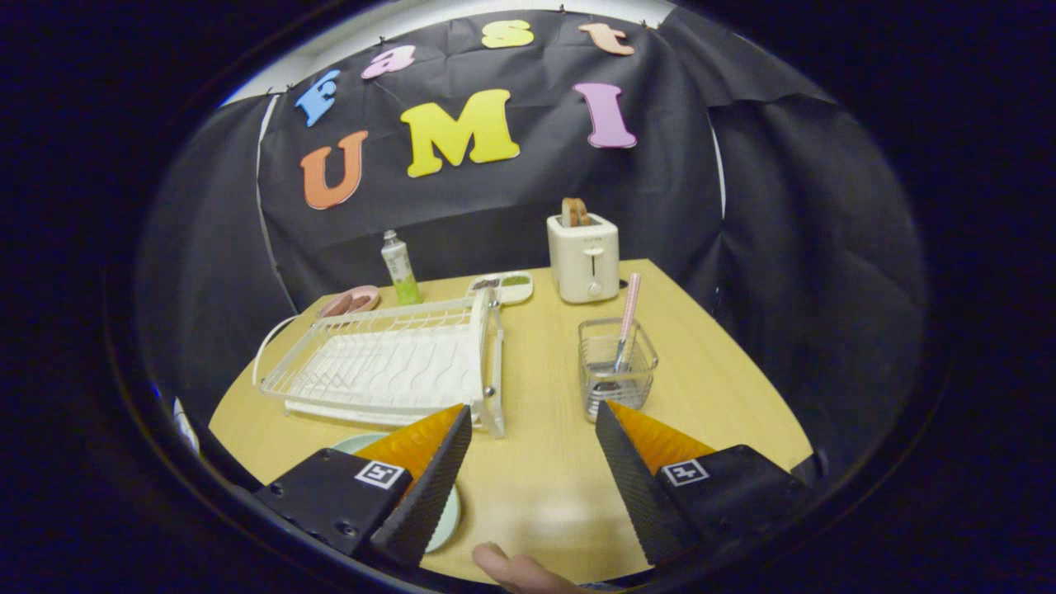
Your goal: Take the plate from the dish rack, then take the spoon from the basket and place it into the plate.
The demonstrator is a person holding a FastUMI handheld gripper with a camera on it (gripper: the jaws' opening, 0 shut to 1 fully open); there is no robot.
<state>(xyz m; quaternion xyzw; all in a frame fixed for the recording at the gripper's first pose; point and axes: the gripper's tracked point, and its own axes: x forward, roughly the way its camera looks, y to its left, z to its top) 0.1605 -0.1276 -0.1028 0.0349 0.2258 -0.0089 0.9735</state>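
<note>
Jaws wide apart over table (544,462)

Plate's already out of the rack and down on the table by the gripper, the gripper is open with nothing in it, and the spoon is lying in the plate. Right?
Not quite. In the gripper view the spoon stands in the basket, not in the plate. The rest holds: the plate lies on the table, out of the dish rack, and the gripper is open, holding nothing.

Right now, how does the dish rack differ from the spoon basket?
The dish rack is white, wide, low and holds nothing; the basket is clear, narrow, upright and holds a spoon. The rack lies ahead of one finger, the basket ahead of the other. Both stand on the table; the gripper is open.
</note>
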